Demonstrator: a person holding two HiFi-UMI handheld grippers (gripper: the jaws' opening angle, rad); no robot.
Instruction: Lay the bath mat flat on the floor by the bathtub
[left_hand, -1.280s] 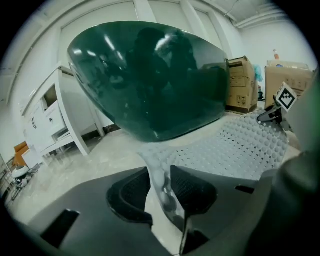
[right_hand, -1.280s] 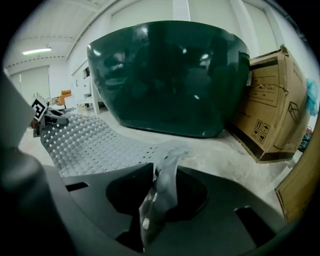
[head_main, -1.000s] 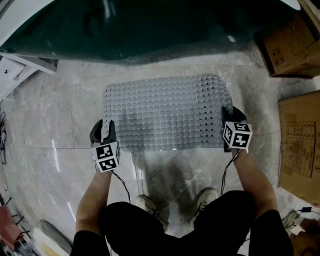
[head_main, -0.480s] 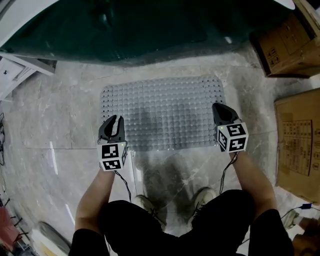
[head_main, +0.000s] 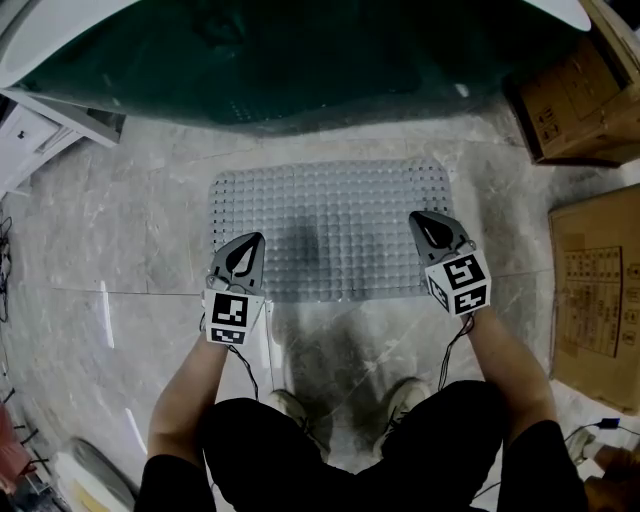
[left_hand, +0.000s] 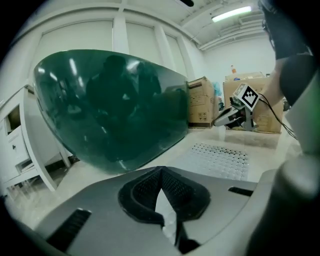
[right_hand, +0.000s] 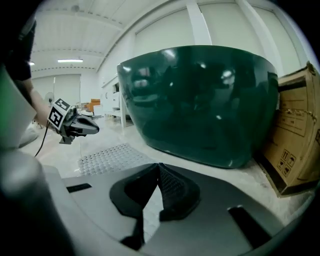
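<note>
Bath mat (head_main: 330, 225) lies flat on the floor (head_main: 130, 250) beside the green bathtub (head_main: 280, 60). Left gripper (head_main: 254, 241) and right gripper (head_main: 418, 219) hover over its near corners, fingers closed on nothing, the left's just shut.

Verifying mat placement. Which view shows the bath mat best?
Head view: nearly the whole bath mat lies flat on the floor beside the bathtub, seen from above. The left gripper view and right gripper view each catch only a low, foreshortened patch of it.
</note>
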